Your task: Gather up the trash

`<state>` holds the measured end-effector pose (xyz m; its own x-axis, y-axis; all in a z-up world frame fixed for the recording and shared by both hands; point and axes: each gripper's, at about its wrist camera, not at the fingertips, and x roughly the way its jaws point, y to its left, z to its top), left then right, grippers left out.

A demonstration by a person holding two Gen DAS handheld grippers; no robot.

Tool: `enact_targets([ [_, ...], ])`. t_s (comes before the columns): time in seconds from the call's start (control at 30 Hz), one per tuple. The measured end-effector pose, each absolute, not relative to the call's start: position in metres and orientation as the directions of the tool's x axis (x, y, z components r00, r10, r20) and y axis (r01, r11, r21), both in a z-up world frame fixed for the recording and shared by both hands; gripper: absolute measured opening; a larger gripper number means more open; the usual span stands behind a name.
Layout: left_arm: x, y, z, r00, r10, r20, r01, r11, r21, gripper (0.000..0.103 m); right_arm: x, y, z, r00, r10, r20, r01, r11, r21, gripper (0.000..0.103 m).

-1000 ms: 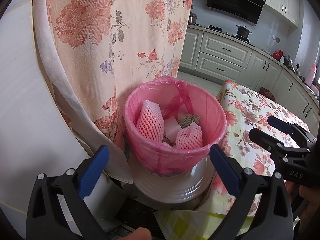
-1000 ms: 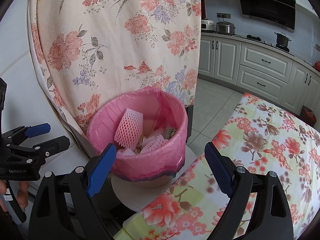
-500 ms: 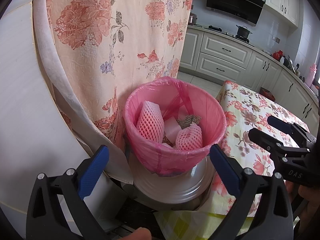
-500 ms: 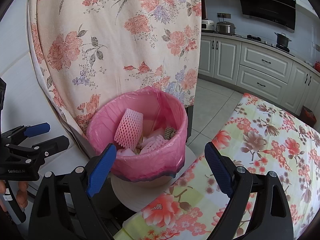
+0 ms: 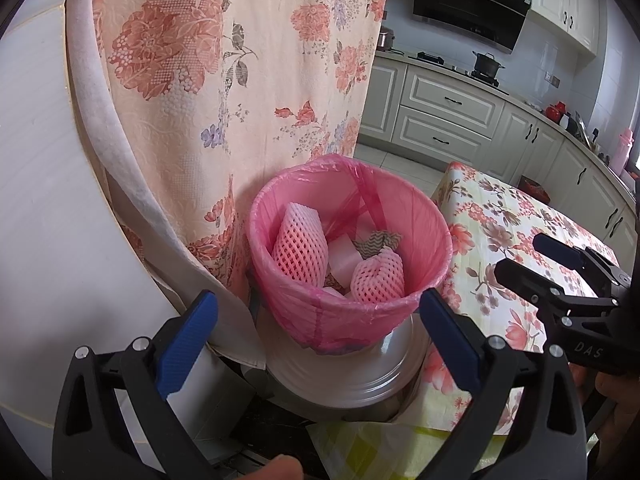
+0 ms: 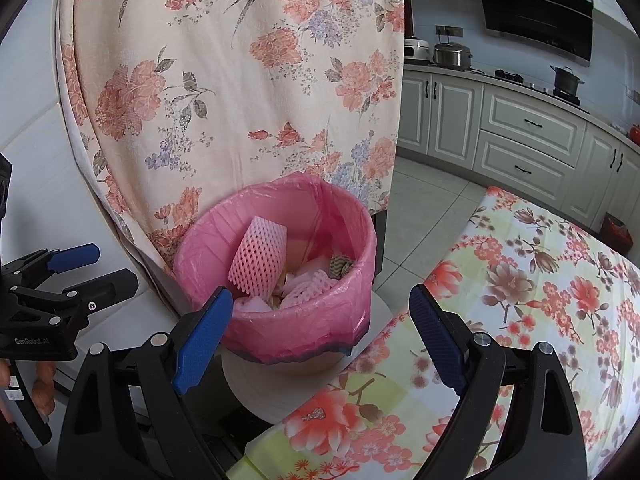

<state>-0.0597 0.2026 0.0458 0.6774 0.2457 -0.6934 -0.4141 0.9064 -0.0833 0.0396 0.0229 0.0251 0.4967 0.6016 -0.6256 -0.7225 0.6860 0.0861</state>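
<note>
thin glossy pink plastic bin liner (image 5: 362,312), foam mesh fruit sleeves (image 5: 298,246), matt floral cloth curtain (image 6: 224,80), ribbed blue fingers (image 6: 202,330)

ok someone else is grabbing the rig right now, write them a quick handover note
Left gripper: open, empty, just in front of the bin.
Right gripper: open, empty, also facing the bin from the table side.
Trash bin: pink liner fitted over the rim, standing on a white round base between the hanging floral cloth and the floral table.
Done: two pink foam fruit nets, white foam pieces and a zigzag-patterned scrap are inside the bin.
Left: no loose trash shows in either view; look around for more. Otherwise, gathering and lifting the liner is probably next.
</note>
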Motion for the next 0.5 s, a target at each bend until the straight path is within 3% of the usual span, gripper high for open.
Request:
enact_targets([
  [0.5,-0.06,0.2007,0.0449,0.687,0.233,-0.688,-0.4,0.912,-0.09,0.098,0.04,0.0234,0.0244,0.497,0.601,-0.627,-0.722,0.687,0.086,0.084],
])
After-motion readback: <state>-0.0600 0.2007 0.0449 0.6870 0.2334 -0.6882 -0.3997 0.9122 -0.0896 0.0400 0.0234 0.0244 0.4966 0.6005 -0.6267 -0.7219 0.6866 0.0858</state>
